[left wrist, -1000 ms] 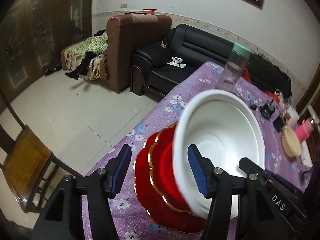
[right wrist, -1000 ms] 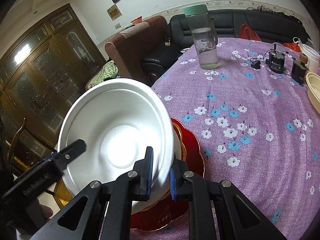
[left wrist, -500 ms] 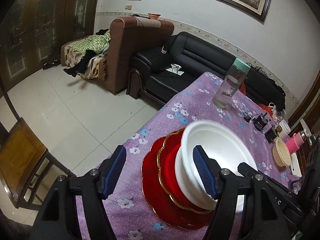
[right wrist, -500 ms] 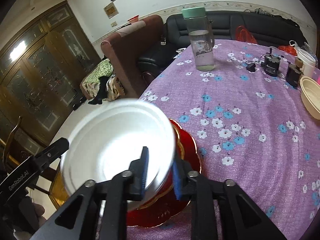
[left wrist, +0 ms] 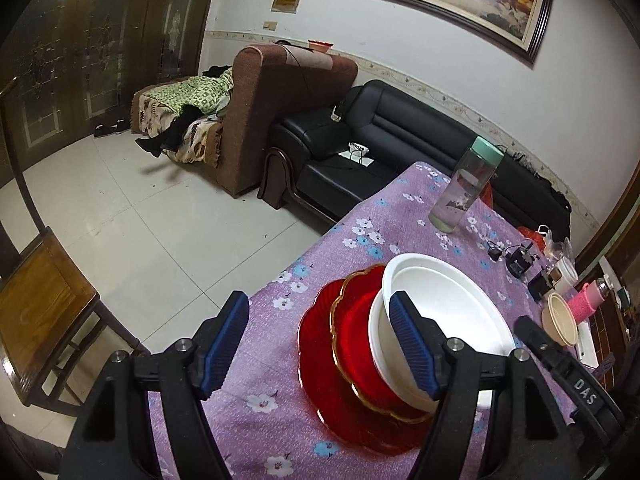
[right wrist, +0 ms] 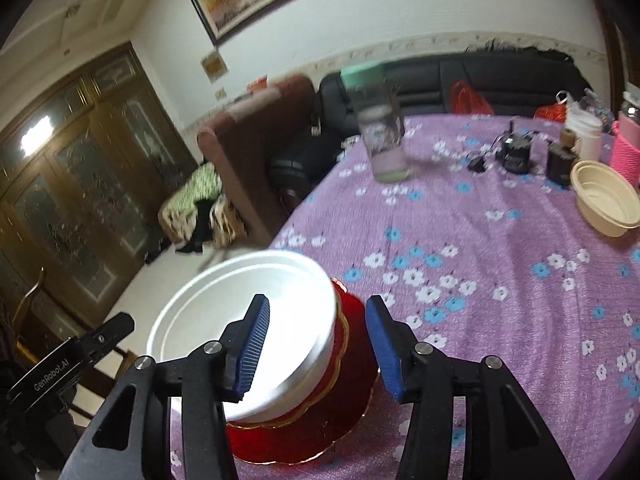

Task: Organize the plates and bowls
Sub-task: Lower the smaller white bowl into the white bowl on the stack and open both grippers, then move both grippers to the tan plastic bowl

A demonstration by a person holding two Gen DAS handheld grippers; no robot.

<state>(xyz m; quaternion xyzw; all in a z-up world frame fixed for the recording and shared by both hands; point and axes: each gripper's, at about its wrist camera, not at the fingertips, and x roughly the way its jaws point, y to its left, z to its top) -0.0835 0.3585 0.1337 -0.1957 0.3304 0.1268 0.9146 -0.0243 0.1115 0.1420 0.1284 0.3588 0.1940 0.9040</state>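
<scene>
Two white bowls [left wrist: 444, 316] sit nested on a stack of red gold-rimmed plates [left wrist: 352, 356] near the table's corner. They also show in the right wrist view, the bowls [right wrist: 248, 320] on the red plates [right wrist: 344, 412]. My left gripper [left wrist: 320, 344] is open and empty, held above the plates' left side. My right gripper [right wrist: 316, 348] is open and empty, its jaws standing on either side of the bowls' near rim without touching it.
The purple flowered tablecloth [right wrist: 480, 280] holds a water bottle [right wrist: 380, 128], a beige bowl [right wrist: 604, 204], a pink bottle [right wrist: 628, 148], a cup and black chargers [right wrist: 516, 152]. The table edge drops to tiled floor [left wrist: 120, 220]. A wooden chair [left wrist: 40, 304] stands left.
My right gripper lowered the white bowl onto the stack, then opened and let it go. My left gripper stayed open and drew back and up a little.
</scene>
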